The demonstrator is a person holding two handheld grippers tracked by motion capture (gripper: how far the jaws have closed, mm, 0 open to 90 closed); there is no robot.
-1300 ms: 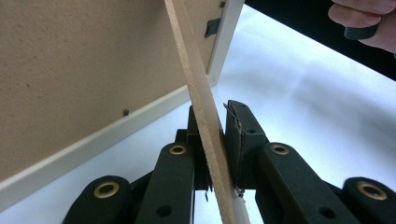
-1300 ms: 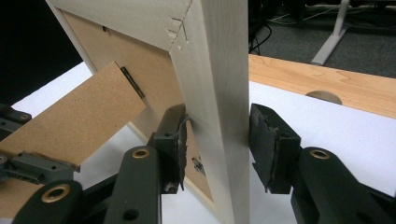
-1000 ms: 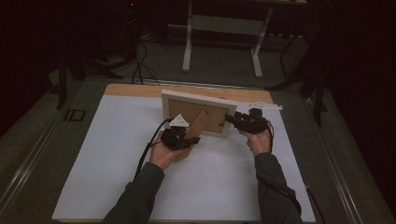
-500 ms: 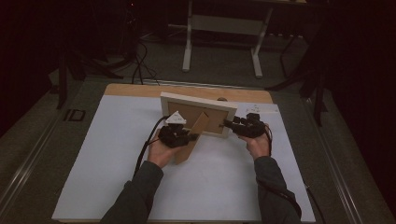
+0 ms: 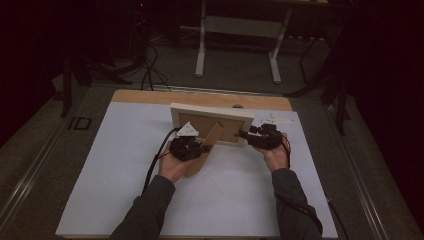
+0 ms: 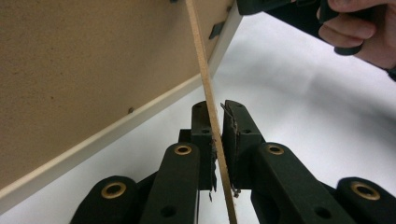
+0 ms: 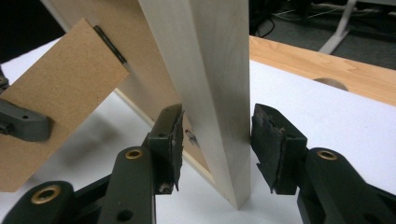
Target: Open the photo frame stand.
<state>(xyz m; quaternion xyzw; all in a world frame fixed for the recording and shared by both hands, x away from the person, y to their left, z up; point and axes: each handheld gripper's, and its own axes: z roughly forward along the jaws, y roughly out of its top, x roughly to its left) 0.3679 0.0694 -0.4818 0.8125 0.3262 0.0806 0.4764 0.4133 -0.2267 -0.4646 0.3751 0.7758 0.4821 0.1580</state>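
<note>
High view shows a pale wooden picture frame [image 5: 212, 124] standing on edge on a white sheet [image 5: 100, 175] that covers the table, near the sheet's far side, with its brown backing board turned toward the person. A strip of bare wooden tabletop [image 5: 150, 96] runs beyond the sheet. A brown fibreboard easel stand [image 5: 205, 150] swings out from the back of the frame toward the person. The left gripper [image 5: 196, 148] sits at that stand; a grey three-cornered plate on top of it carries small marks too faint to read. The right gripper [image 5: 245, 135] is at the frame's right end.

Left gripper view looks along the jaws at the stand [image 6: 210, 112] edge-on: the thin board passes between the two pads, which press on it from both sides. The frame's back and pale rim [image 6: 116, 130] lie to its left.

Right gripper view has the frame's upright side rail [image 7: 210, 84] between the jaws, which stand spread: the left pad is at or just off the rail's back face, the right pad clearly apart from it. No brand, label or legible writing appears on the frame.
</note>
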